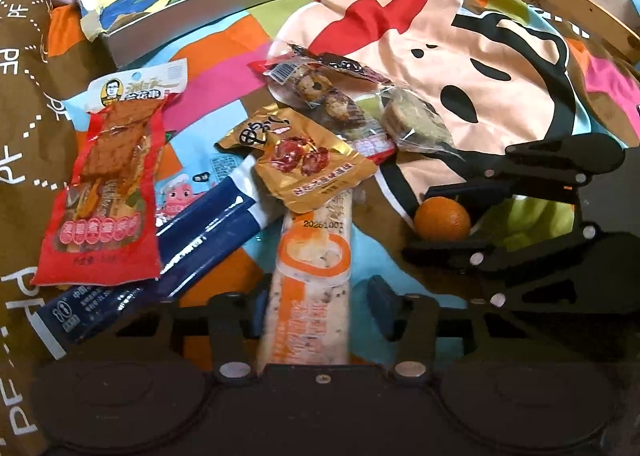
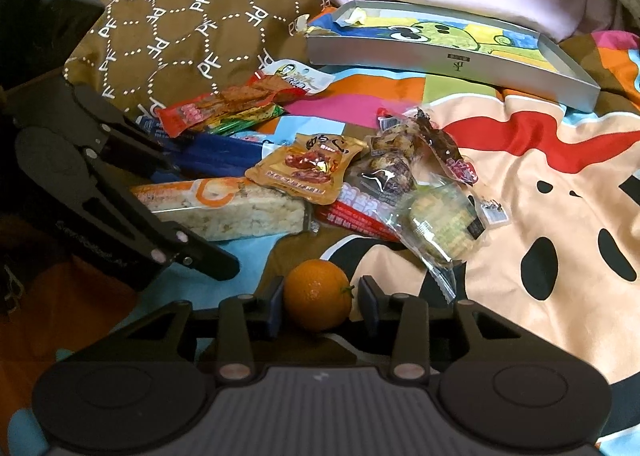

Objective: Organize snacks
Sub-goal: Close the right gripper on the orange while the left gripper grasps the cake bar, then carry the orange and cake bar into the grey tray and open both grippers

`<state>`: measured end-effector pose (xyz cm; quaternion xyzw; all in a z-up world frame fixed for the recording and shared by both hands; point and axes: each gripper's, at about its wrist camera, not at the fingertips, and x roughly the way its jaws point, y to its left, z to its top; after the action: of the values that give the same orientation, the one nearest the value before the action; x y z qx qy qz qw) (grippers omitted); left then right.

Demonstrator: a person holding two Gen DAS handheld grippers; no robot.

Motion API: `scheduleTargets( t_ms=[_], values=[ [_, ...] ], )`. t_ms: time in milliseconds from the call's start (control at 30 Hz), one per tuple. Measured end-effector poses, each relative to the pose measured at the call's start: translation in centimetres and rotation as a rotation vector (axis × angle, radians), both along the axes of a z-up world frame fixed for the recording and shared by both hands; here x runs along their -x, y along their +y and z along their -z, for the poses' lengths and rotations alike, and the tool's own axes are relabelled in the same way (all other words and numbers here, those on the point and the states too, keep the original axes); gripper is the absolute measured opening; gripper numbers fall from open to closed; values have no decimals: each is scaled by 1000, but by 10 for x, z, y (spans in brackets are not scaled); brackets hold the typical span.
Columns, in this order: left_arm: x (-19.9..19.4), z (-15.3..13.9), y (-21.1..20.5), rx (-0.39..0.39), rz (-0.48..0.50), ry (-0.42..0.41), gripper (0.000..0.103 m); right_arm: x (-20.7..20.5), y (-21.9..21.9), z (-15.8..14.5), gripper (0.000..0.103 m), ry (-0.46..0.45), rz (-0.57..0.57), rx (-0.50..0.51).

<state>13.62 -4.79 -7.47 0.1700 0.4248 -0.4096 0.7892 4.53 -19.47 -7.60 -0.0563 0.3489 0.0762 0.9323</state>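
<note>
Long orange-white wrapped rice bar (image 1: 310,276) pinched by left gripper (image 1: 316,298), jaws narrowed; small round orange mandarin (image 2: 317,294) bracketed by right gripper (image 2: 320,306), jaws slightly clear, grip uncertain; both judged bound for shallow grey tray (image 2: 576,83)

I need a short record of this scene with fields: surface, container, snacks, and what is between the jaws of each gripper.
surface: colourful cartoon blanket
container: shallow grey box, drawing inside, no snacks in it
snacks: loose pile of wrapped packets beside the box
left gripper: jaws around the long orange-and-white bar; contact unclear
right gripper: jaws around the small orange, a gap on one side
</note>
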Motion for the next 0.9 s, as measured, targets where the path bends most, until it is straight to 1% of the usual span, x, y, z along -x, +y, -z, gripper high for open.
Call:
scheduleTargets(
  t_ms=[33, 100, 200, 367, 500, 600, 733, 800, 833, 900],
  values=[
    [0, 0, -1, 5, -5, 9, 41, 1, 1, 0, 44, -1, -1, 5],
    [-1, 0, -1, 12, -26, 23, 37, 1, 1, 1, 44, -2, -4, 12],
    [-3, -2, 0, 20, -64, 47, 36, 2, 3, 0, 37, -8, -12, 17],
    [4, -6, 4, 36, -134, 94, 36, 8, 9, -2, 37, -39, -18, 68],
    [6, -10, 13, 98, -158, 178, 36, 12, 9, -5, 37, -59, -17, 76],
    [5, -11, 18, 140, -182, 275, 36, 15, 6, -9, 37, -73, -14, 73],
    [3, -11, 25, 222, -212, 382, 36, 20, 1, -14, 37, -96, -6, 61],
    [3, -10, 27, 249, -227, 411, 36, 21, 0, -17, 37, -110, 0, 61],
    [3, -11, 27, 259, -231, 410, 36, 21, -2, -19, 37, -115, 4, 59],
    [5, -14, 27, 272, -232, 381, 36, 20, -5, -22, 37, -123, 16, 45]
  ],
)
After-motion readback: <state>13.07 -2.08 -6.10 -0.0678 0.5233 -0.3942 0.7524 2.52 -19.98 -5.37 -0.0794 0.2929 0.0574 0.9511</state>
